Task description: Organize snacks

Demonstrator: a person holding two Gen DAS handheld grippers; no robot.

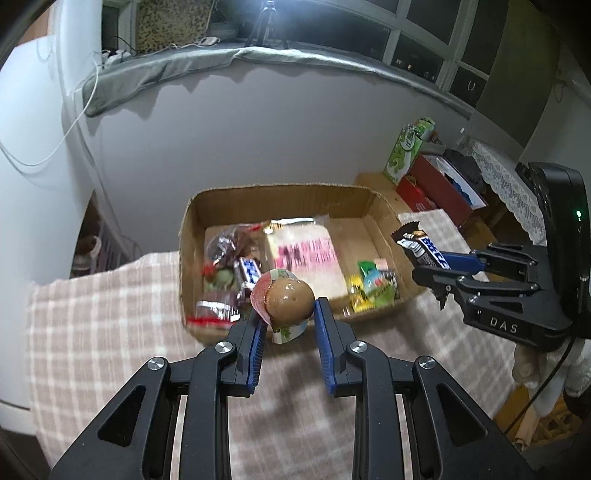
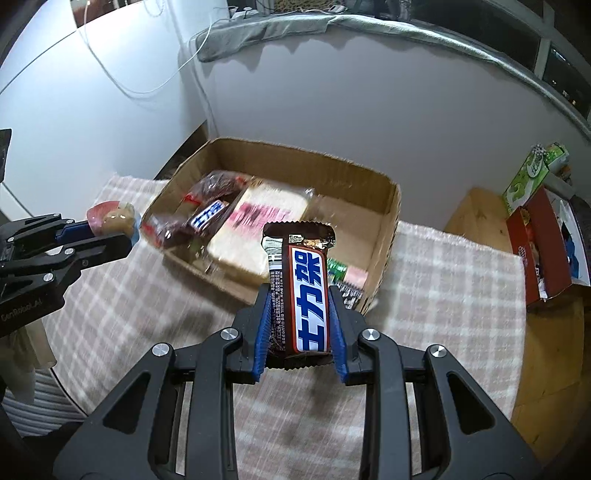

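Your right gripper [image 2: 300, 325] clamps the chocolate bar [image 2: 308, 291] above the checked cloth [image 2: 443, 295], the cardboard box [image 2: 388, 229] at twelve o'clock. Your left gripper [image 1: 288, 321] pinches the jelly cup [image 1: 286, 295] by its edge; it could slip. Blur hides the box's contents.

We see dim indoor light, a lamp [image 1: 267, 5] glaring at twelve o'clock, blurred box contents, fisheye-bent edges.
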